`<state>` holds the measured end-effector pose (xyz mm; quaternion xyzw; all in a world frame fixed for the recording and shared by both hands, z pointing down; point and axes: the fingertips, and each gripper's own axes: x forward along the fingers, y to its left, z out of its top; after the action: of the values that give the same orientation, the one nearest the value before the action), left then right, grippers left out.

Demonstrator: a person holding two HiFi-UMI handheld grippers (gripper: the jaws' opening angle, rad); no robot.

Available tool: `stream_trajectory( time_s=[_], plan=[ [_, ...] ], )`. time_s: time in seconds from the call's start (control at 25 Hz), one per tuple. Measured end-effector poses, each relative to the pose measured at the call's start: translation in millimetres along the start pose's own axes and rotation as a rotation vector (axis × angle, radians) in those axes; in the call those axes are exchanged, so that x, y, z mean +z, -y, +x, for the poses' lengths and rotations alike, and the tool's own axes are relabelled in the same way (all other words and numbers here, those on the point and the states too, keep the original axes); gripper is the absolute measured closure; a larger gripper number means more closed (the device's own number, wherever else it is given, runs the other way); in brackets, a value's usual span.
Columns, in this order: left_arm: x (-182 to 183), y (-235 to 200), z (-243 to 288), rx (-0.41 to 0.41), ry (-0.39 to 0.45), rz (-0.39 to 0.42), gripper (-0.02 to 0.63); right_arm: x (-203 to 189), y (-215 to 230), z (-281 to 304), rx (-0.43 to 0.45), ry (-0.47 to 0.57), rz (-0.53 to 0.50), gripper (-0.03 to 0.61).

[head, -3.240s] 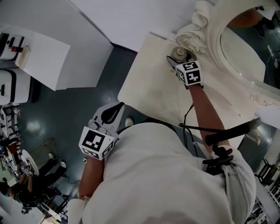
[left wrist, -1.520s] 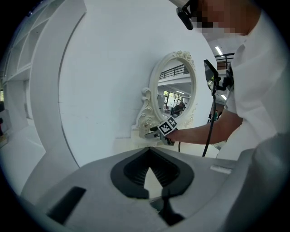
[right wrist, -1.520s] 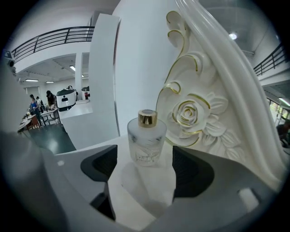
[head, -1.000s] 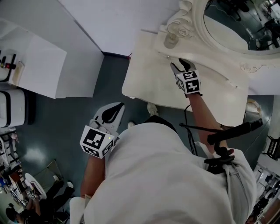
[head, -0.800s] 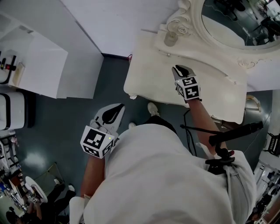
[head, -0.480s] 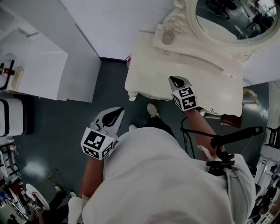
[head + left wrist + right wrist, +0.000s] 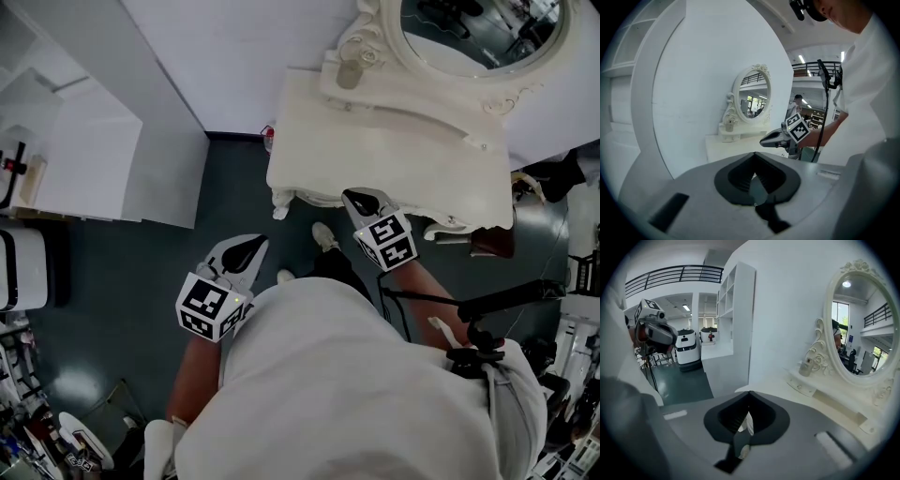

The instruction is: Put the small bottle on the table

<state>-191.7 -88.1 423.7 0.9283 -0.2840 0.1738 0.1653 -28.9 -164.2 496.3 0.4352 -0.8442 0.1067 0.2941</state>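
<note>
The small bottle [image 7: 349, 73] stands upright on the raised ledge of the white dressing table [image 7: 375, 141], against the carved mirror frame; it also shows in the left gripper view [image 7: 729, 125] and the right gripper view [image 7: 806, 366]. My right gripper [image 7: 361, 200] hangs over the table's front edge, well short of the bottle, shut with nothing in it [image 7: 749, 394]. My left gripper [image 7: 246, 247] is held low beside my body over the floor, jaws together and empty [image 7: 753, 155].
An oval mirror [image 7: 478, 28] rises behind the table. White cabinets [image 7: 84, 150] stand to the left across dark floor. A brown stool [image 7: 492, 242] and a black rig [image 7: 497, 300] sit at the right. White machines [image 7: 686, 350] stand far off.
The right gripper has drawn back from the middle of the tabletop to its front edge and its jaws have shut. The bottle stays on the ledge. The left gripper has not moved.
</note>
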Motion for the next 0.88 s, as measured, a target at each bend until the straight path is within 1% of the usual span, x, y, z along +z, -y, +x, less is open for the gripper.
stream_trajectory(
  time_s=[0.12,0.32,0.88],
  plan=[
    [-5.3,5.5,-6.9,-0.015,0.001,-0.002,0.611,1.5,-24.5,-10.3,0.019,0.014,-0.016,0.577],
    [-10.3,10.1,-12.2,-0.025,0.006,0.001,0.611,5.4,-50.1,-20.0,0.049,0.028,-0.041,0.577],
    [-22.3,16.5,-13.9,-0.024,0.006,0.008,0.611,4.1,-67.8,-25.8,0.072,0.041,-0.051,0.577]
  ],
)
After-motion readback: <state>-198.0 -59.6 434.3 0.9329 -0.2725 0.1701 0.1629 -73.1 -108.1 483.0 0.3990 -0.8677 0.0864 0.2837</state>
